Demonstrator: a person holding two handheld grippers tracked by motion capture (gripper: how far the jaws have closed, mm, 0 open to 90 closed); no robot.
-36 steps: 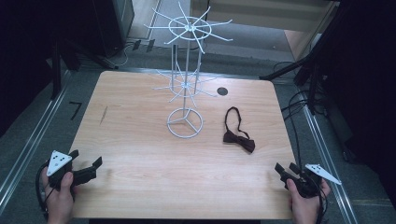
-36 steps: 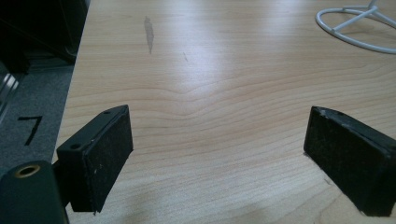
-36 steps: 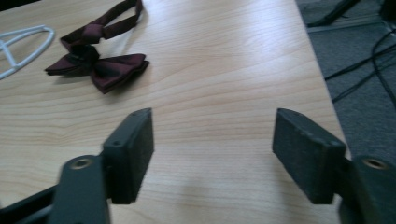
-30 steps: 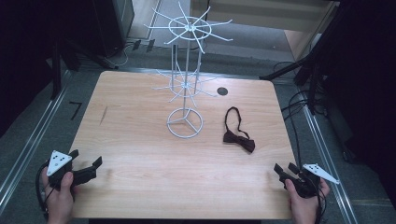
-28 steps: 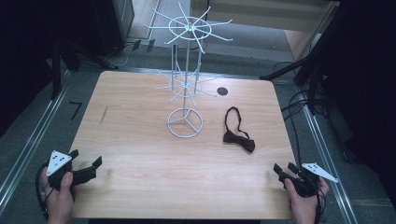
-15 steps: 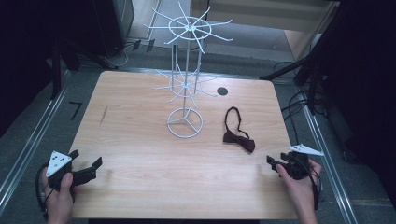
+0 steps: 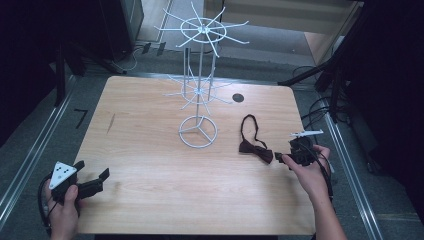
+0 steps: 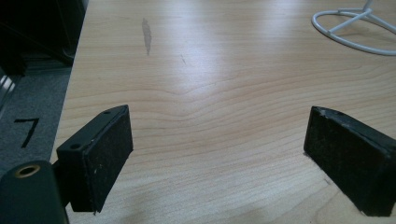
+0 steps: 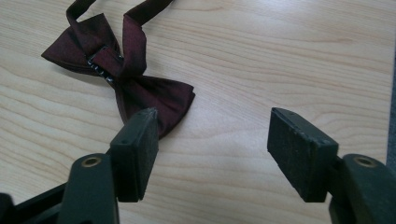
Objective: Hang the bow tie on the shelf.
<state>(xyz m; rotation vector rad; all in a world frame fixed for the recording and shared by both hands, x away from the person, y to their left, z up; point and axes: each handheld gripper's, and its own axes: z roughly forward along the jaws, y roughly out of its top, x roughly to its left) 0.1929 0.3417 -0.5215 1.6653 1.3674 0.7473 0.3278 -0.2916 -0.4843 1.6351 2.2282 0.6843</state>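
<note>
High view: we count one white wire spinner rack (image 7: 199,80) at table centre and one dark maroon fabric bow tie (image 7: 255,147) at its 4 o'clock, lying flat, ungrasped. Our right gripper (image 7: 290,159) sits just beside it.

Left gripper view: left gripper (image 8: 217,158) jaws wide apart, empty.

Right gripper view: jaws spread, bow tie at 11 o'clock. Hanging, we judge, remains undone.

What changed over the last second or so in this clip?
The right gripper moved forward from the table's near right corner up to the bow tie, jaws open, not gripping it. The left gripper, bow tie and wire stand stayed put.
</note>
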